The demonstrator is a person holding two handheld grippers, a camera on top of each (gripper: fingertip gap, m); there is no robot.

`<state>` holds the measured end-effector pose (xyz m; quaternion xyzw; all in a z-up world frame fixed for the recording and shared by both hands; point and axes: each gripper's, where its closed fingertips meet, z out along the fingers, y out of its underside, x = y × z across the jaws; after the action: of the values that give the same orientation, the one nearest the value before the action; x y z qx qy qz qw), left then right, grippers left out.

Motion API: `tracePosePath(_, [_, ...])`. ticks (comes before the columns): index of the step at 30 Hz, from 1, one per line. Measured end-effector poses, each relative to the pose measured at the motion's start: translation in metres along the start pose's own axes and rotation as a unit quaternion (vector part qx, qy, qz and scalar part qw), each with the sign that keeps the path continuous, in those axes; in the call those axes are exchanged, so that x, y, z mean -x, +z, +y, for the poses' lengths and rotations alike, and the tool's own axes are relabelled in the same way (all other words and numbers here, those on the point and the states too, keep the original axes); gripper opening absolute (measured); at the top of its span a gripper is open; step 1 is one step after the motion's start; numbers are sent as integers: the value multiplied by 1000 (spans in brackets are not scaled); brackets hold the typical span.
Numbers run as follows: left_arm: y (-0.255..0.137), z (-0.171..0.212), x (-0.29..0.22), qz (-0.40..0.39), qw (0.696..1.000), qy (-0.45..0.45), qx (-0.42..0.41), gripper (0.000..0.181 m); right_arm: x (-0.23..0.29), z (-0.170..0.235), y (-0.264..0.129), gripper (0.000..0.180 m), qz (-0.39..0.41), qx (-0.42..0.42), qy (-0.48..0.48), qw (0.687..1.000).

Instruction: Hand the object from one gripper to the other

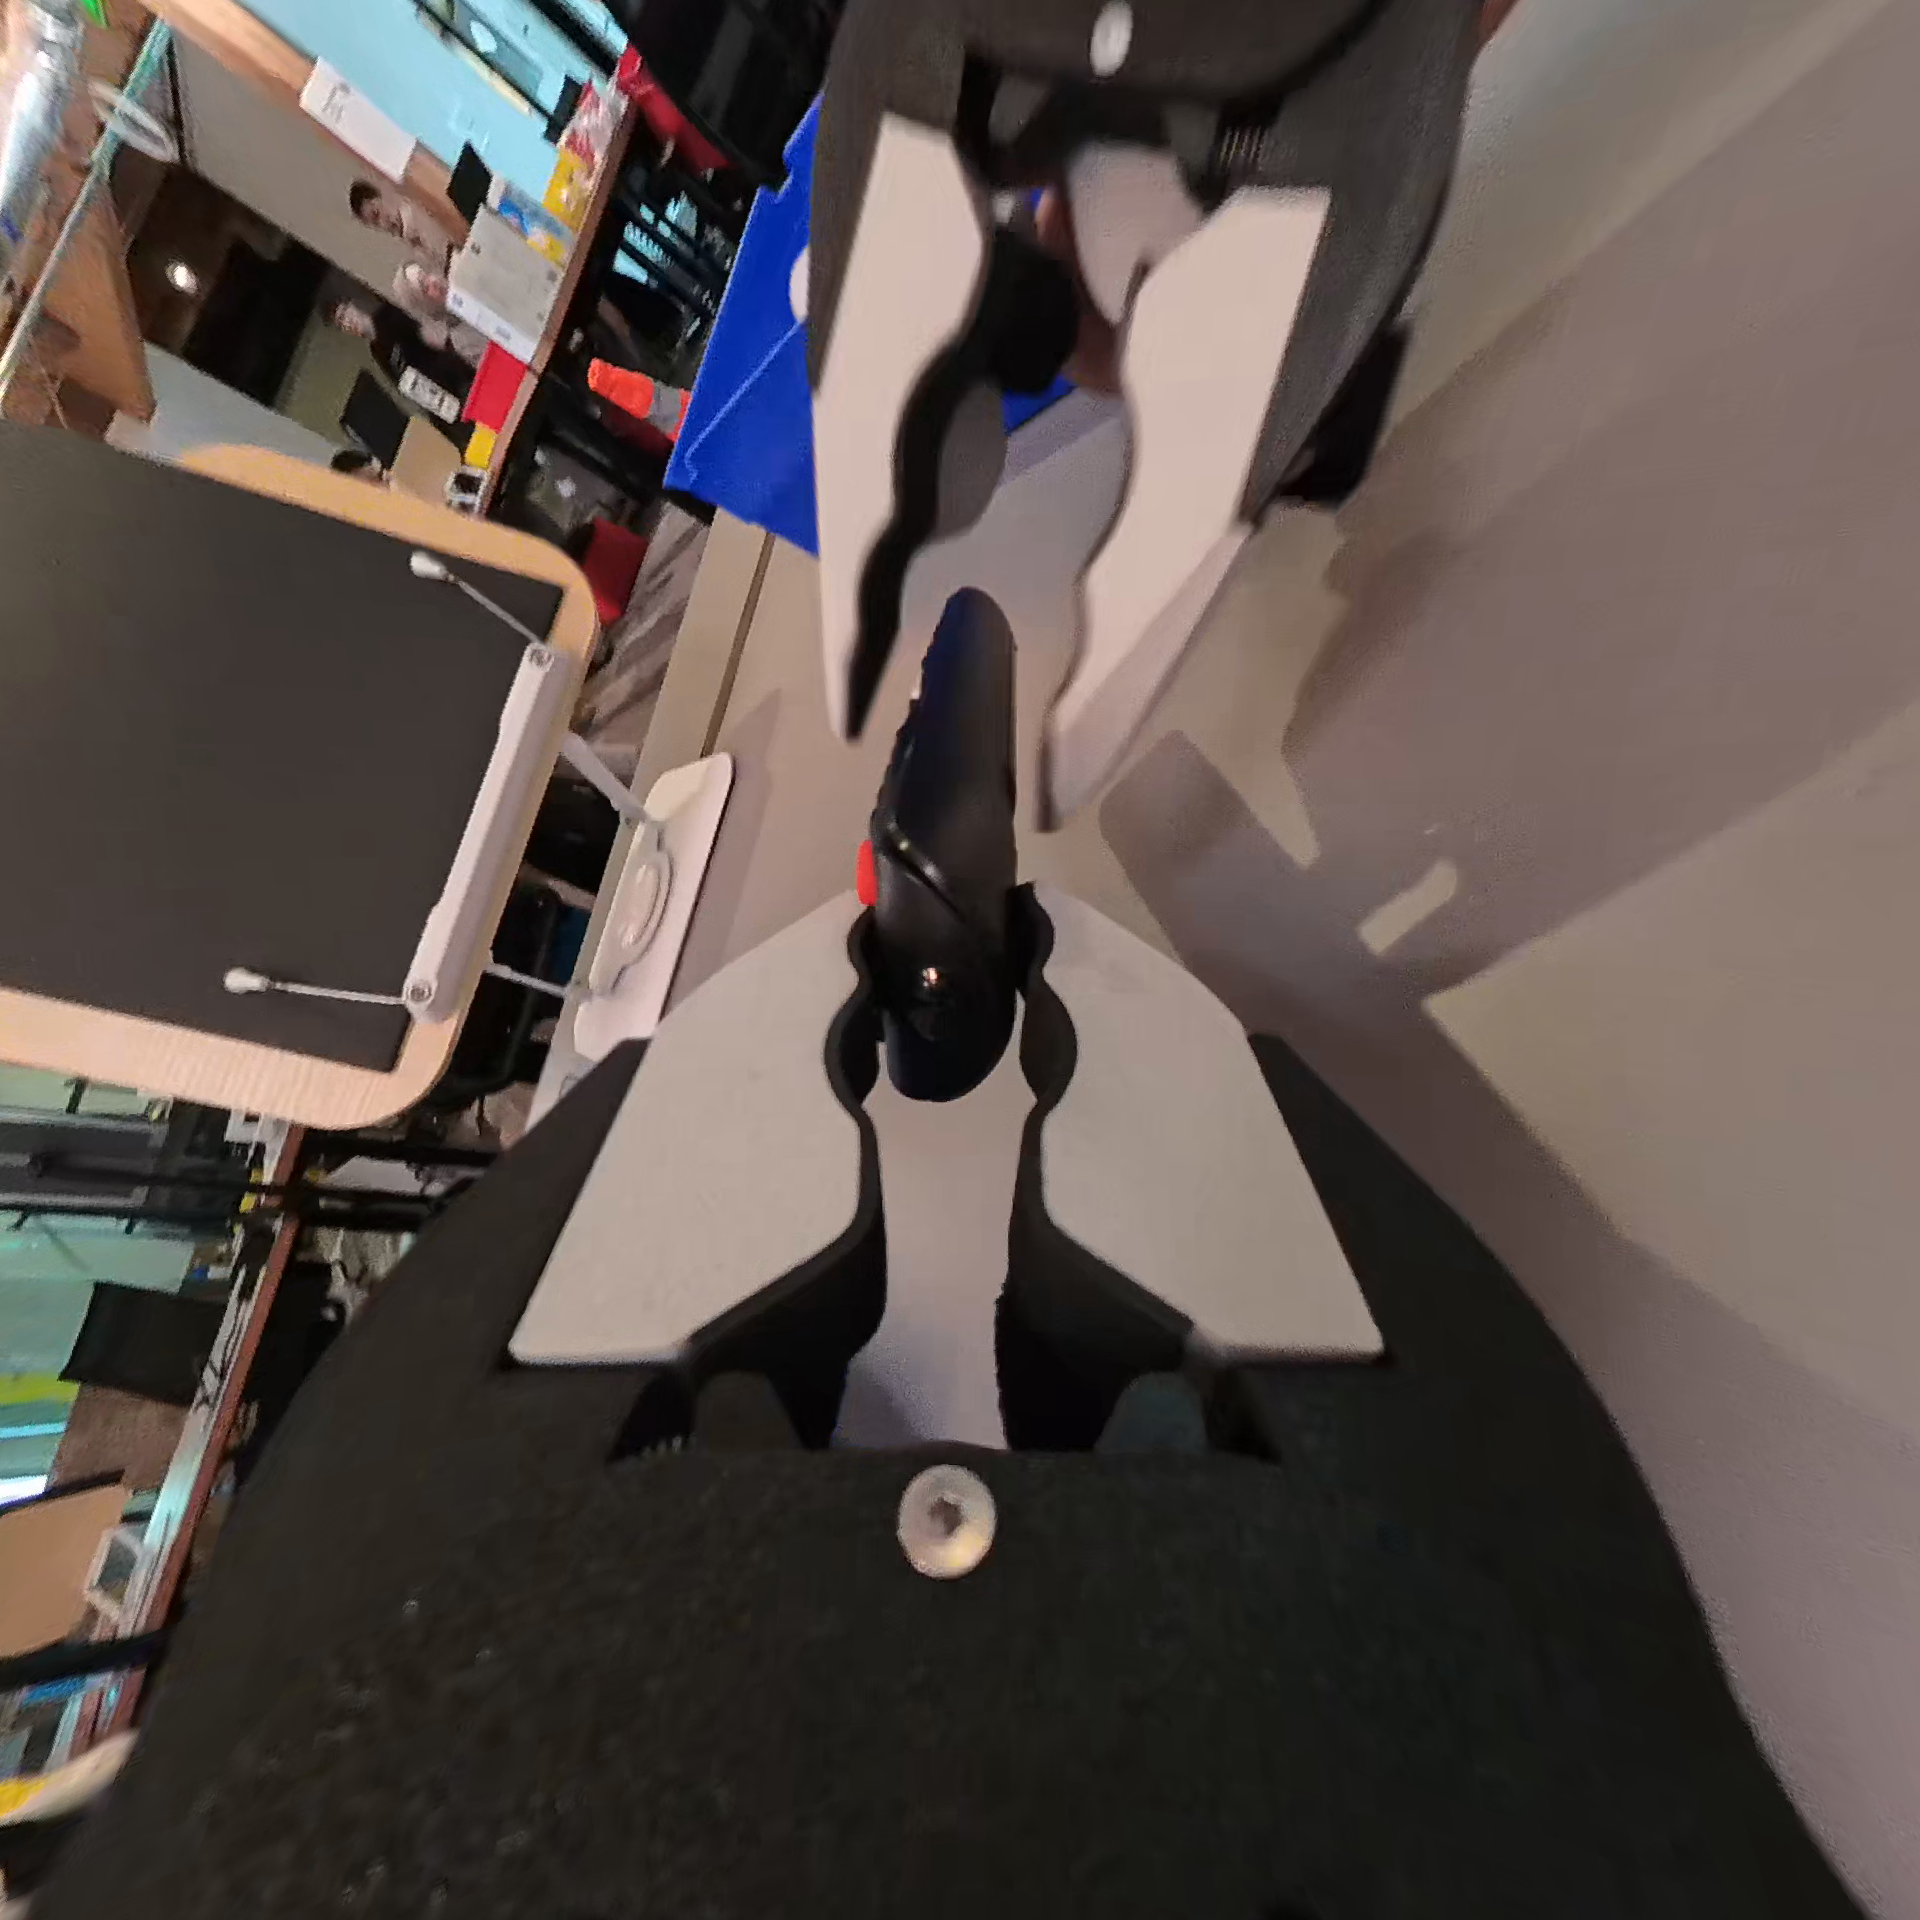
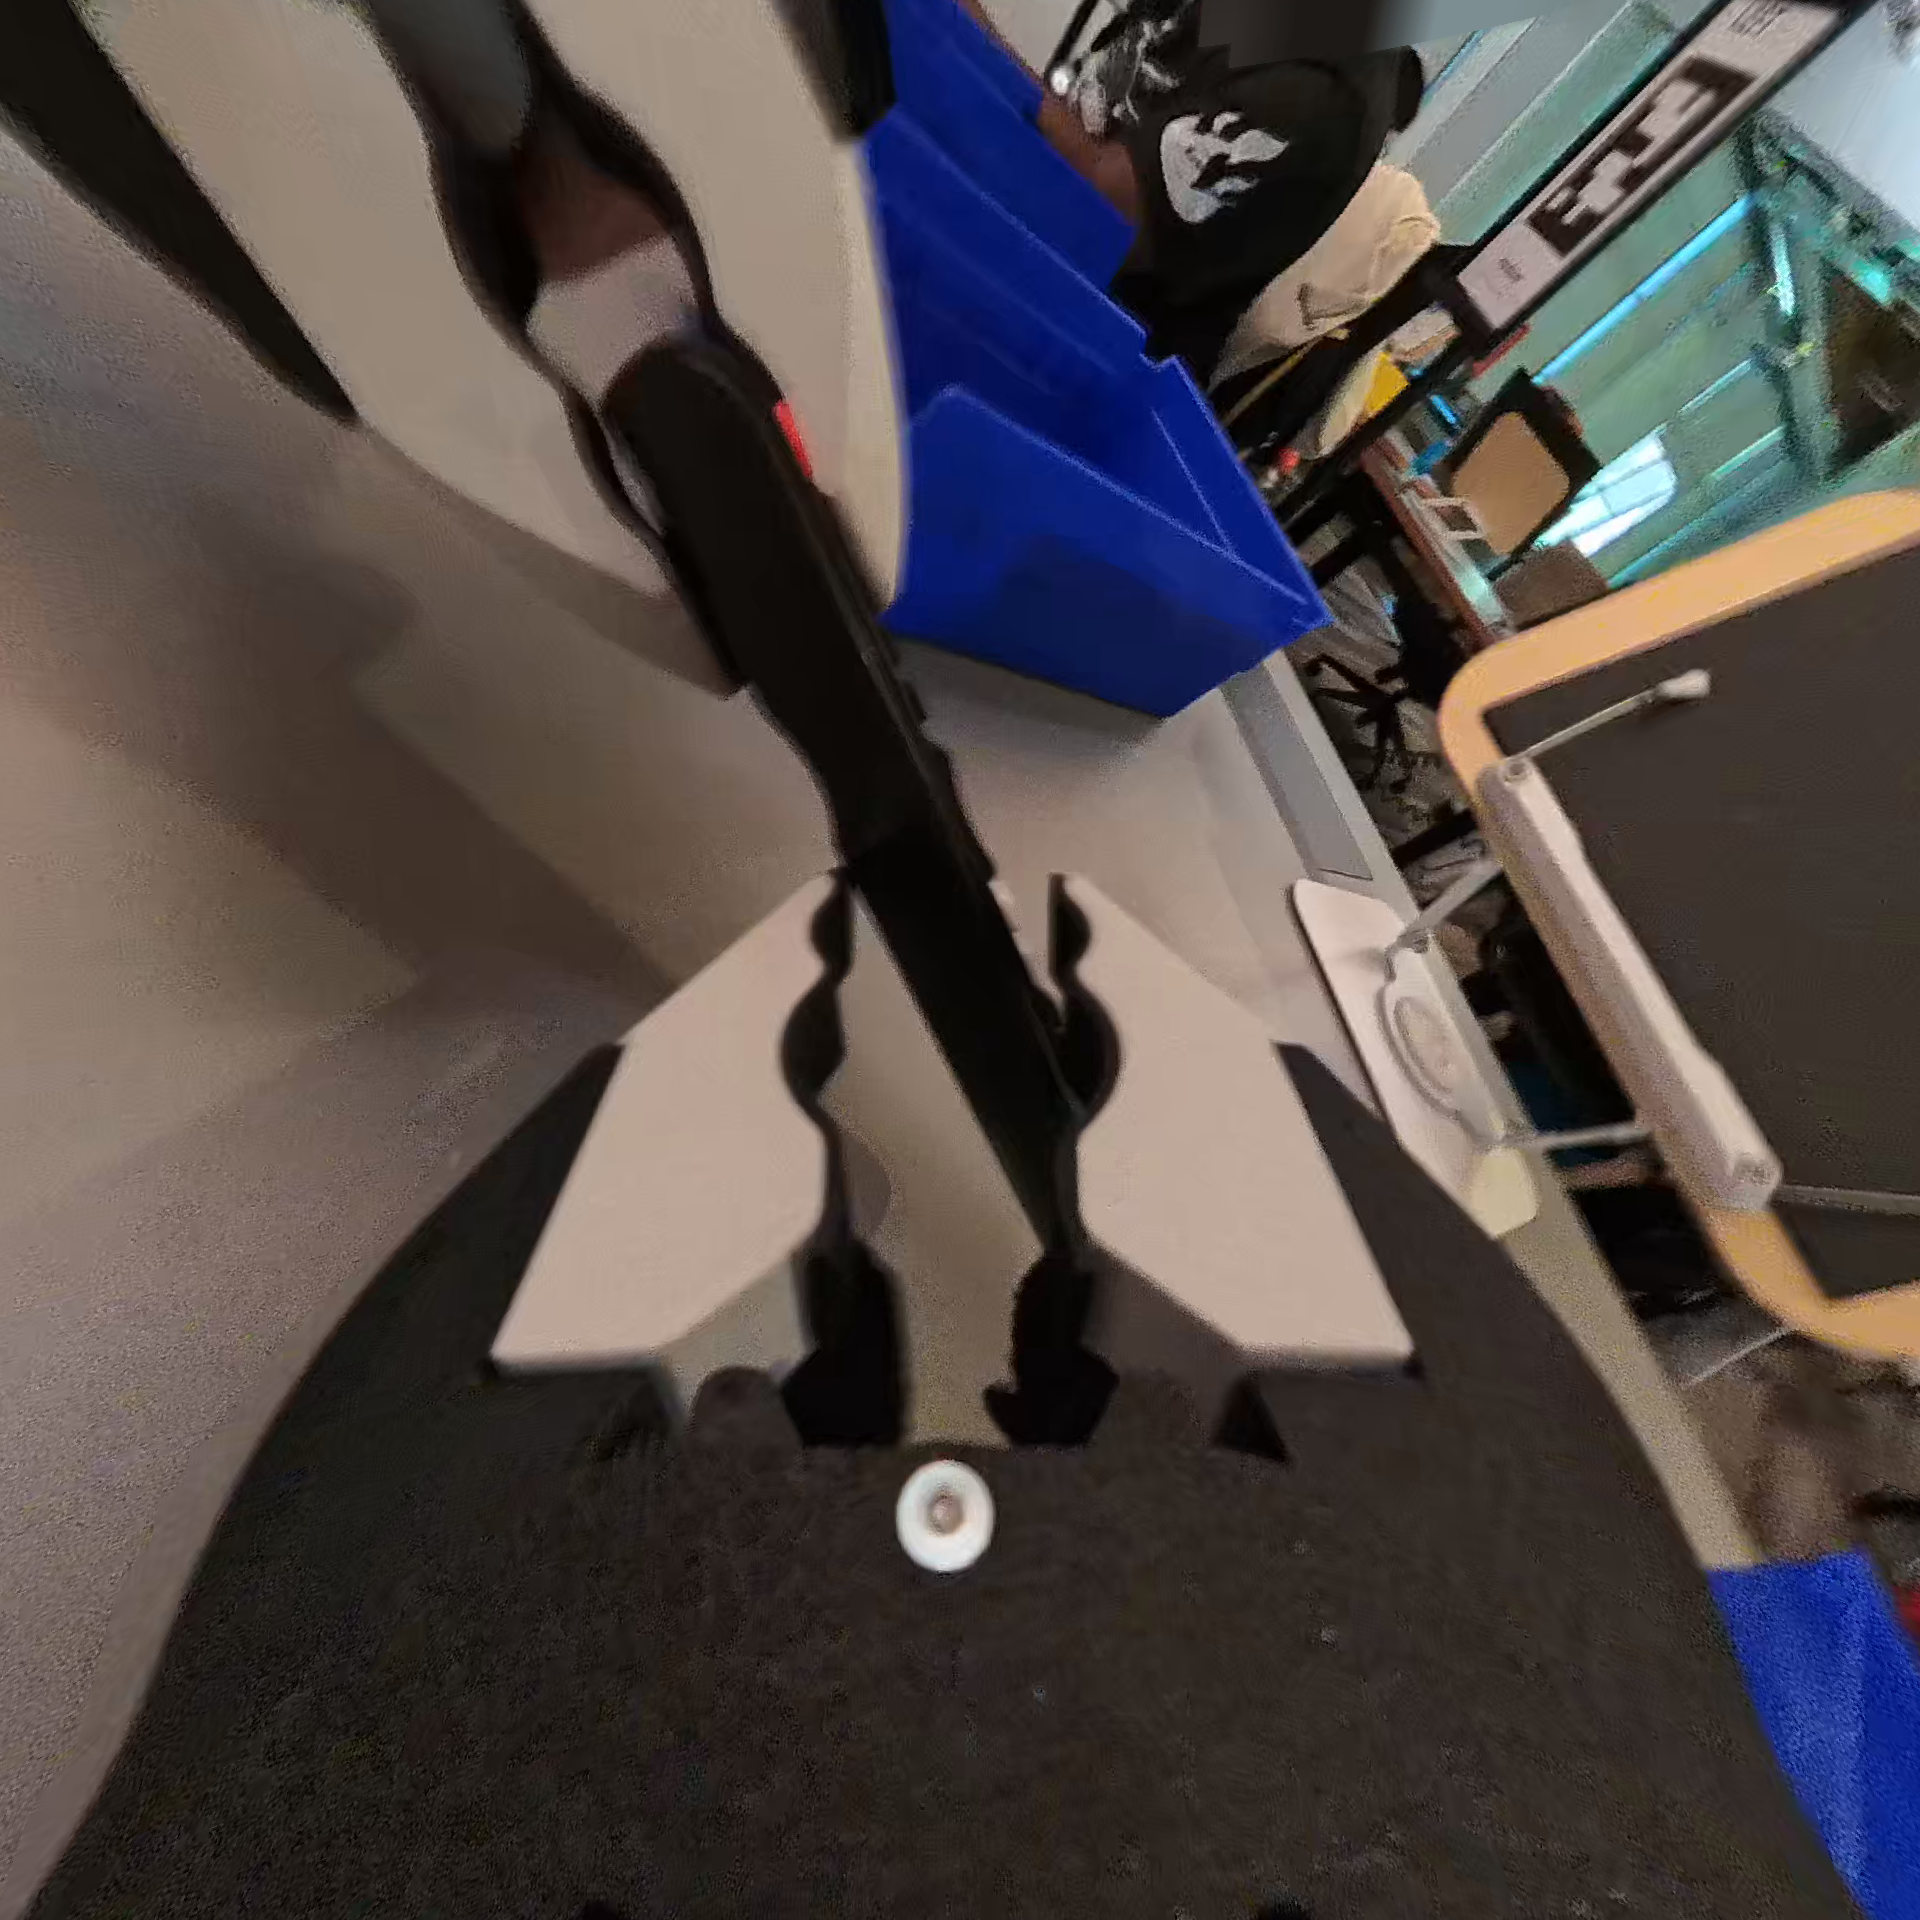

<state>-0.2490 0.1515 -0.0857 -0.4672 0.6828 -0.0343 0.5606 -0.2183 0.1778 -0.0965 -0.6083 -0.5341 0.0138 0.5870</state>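
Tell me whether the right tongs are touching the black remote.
Cannot tell. In the right wrist view the remote lies between the open right tongs, against one finger; blur hides any contact.

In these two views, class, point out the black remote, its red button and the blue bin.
black remote (image 1: 951,790), left wrist view, mid-body.
red button (image 1: 864,871), left wrist view, its face.
blue bin (image 2: 1081,561), right wrist view, near wall.

Blue bins (image 2: 1081,540) beside — tabletop (image 2: 260,727) open

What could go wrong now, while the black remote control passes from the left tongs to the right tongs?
The left tongs pinch only one end of the remote, so it may pivot or slip. The right tongs are open around the other end; releasing before they shut would drop it onto the table.
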Motion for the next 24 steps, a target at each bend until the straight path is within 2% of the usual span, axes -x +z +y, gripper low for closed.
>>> tracePosePath(2, [-2,-3,-1,-4,1000,0,-5,23,4,-1,0,30,-5,15,-57,998])
tracePosePath(3, [-3,-4,-1,-2,1000,-11,-12,24,6,-1,-1,29,-24,25,-55,998])
tracePosePath(6, [-9,-7,14,-20,993,-98,-57,36,-2,-1,-8,27,-78,57,29,995])
tracePosePath(8, [-19,-2,37,-58,984,-151,-76,39,-39,4,-23,26,-32,61,59,996])
tracePosePath(10, [-30,14,60,-107,970,-203,-84,32,-90,11,-47,25,29,59,101,993])
tracePosePath(12, [-31,39,71,-131,951,-270,-70,28,-151,23,-81,25,95,57,193,975])
tracePosePath(14, [-23,61,65,-101,936,-333,-46,31,-214,57,-117,25,171,75,297,937])
tracePosePath(15, [-18,64,59,-73,927,-365,-49,33,-238,88,-130,25,197,106,352,909])
tracePosePath(16, [-14,60,53,-39,915,-396,-61,35,-250,125,-138,25,200,154,418,873])
tracePosePath(18, [-8,37,33,71,886,-448,-100,40,-245,195,-143,25,157,263,548,778])
tracePosePath(19, [-7,23,19,139,867,-464,-113,44,-239,217,-140,24,137,284,595,739])
tracePosePath(20, [-6,12,5,197,853,-470,-115,45,-234,231,-130,24,123,284,629,713])
tracePosePath(21, [-5,6,-7,234,845,-468,-108,45,-230,239,-119,24,106,281,650,698])
tracePosePath(24, [3,5,-29,258,850,-453,-74,55,-215,258,-90,24,74,318,663,673])
